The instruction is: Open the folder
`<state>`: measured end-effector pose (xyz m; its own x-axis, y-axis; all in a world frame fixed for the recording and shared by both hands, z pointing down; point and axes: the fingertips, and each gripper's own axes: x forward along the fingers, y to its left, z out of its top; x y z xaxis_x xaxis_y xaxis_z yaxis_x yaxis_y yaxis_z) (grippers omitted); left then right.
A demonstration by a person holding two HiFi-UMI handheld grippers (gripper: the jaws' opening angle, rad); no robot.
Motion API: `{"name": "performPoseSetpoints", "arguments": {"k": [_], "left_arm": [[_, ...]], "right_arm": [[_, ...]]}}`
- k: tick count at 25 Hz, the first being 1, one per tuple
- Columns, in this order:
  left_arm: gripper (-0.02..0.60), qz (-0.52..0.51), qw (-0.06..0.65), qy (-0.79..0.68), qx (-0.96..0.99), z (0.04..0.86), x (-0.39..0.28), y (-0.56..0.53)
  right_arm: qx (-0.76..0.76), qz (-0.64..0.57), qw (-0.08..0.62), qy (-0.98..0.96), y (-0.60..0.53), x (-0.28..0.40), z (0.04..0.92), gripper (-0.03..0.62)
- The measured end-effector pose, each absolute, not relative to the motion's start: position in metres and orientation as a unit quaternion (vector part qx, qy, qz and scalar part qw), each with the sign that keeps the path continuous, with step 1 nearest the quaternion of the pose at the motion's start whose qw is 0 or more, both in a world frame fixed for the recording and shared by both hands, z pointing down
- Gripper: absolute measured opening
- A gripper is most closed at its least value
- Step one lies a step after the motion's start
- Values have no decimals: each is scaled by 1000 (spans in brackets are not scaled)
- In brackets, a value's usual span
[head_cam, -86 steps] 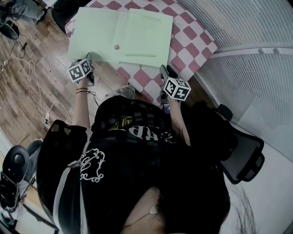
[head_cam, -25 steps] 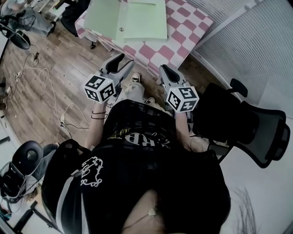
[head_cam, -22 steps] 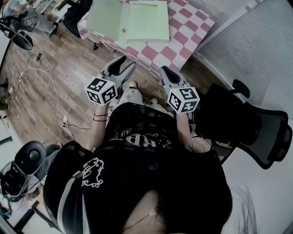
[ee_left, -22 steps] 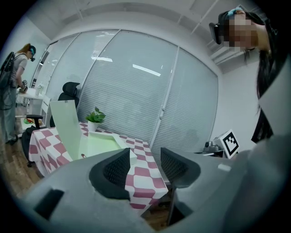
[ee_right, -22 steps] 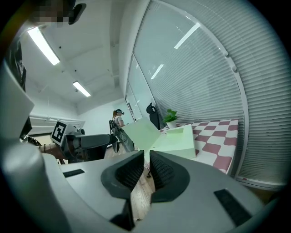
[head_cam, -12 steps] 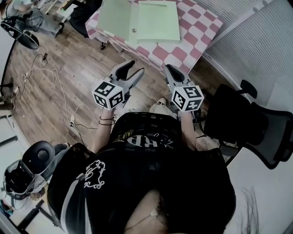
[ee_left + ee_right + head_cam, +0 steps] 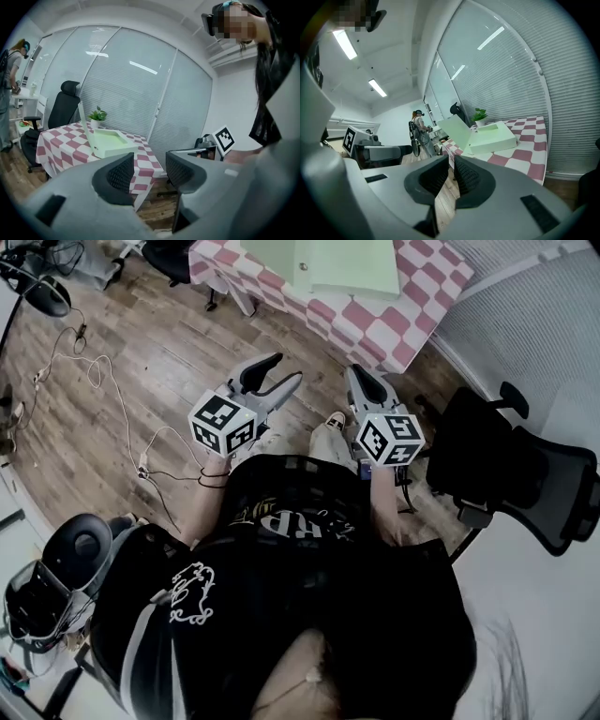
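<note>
The pale green folder [image 7: 342, 263] lies open on the pink-and-white checked table [image 7: 375, 320] at the top edge of the head view. In the left gripper view the folder [image 7: 110, 140] shows its lid standing up at its left side. In the right gripper view the folder [image 7: 490, 136] has its lid raised too. My left gripper [image 7: 281, 371] hangs over the wooden floor, well short of the table, jaws open and empty [image 7: 150, 168]. My right gripper [image 7: 361, 376] is beside it, also away from the table, its jaws [image 7: 451, 168] shut with nothing between them.
A black office chair [image 7: 525, 465] stands close on the right. Cables [image 7: 94, 381] trail over the wooden floor at left, with equipment [image 7: 56, 568] at lower left. A potted plant [image 7: 97, 115] sits on the table's far side. A person [image 7: 417, 129] stands in the background.
Both grippers have drawn back from the table edge, and the table with the open folder has slid toward the top of the head view. The jaws look unchanged.
</note>
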<state>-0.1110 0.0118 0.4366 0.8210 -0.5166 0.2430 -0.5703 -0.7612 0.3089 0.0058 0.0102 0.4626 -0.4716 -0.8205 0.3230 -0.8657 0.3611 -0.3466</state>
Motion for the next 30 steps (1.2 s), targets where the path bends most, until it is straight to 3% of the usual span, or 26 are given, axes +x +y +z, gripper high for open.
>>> {"name": "performPoseSetpoints", "arguments": {"k": [16, 30], "left_arm": [[221, 81, 162, -218, 959, 439, -147, 113], [221, 80, 162, -210, 961, 441, -143, 130]], "right_arm": [[532, 219, 53, -816, 118, -70, 459, 41], [534, 210, 72, -816, 146, -73, 462, 41]]}}
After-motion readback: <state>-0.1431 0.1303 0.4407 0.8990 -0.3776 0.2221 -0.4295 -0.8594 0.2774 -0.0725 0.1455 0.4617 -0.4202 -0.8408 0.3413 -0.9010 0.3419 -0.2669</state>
